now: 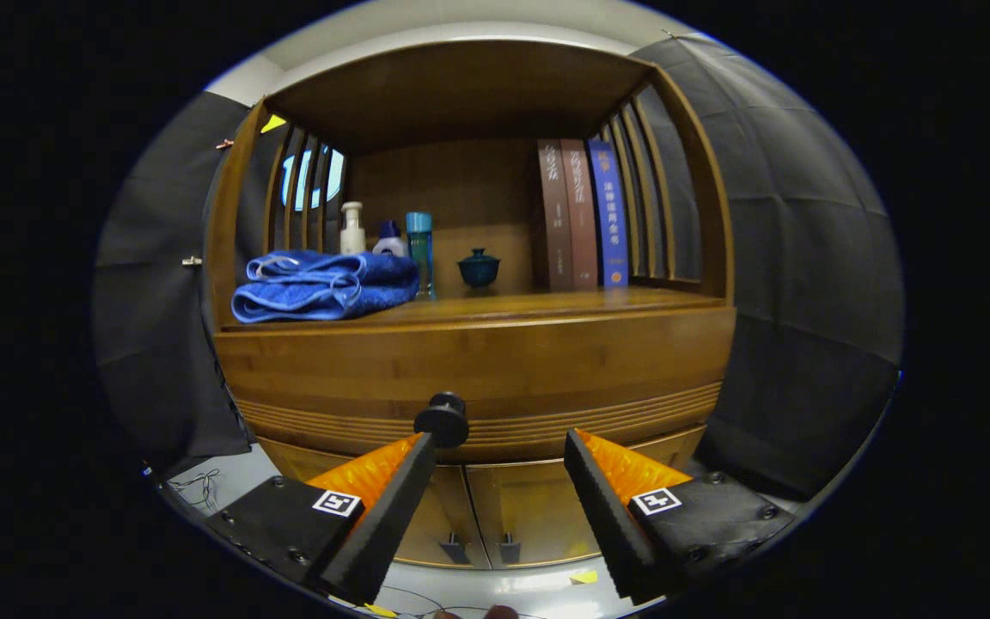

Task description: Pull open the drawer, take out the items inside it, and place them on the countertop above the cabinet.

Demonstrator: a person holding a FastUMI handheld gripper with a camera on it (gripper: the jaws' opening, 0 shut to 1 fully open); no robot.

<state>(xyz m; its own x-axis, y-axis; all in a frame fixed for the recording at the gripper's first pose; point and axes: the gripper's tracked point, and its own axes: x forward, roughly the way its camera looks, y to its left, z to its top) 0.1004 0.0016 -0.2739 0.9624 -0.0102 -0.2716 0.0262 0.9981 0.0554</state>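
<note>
The gripper (499, 447) is held level, its two fingers (392, 499) spread wide apart with an open gap between them and nothing pressed between their inner faces. The left finger's tip sits higher and reaches just a little farther ahead than the right finger's tip. Each finger carries a square marker tag on its base.
</note>
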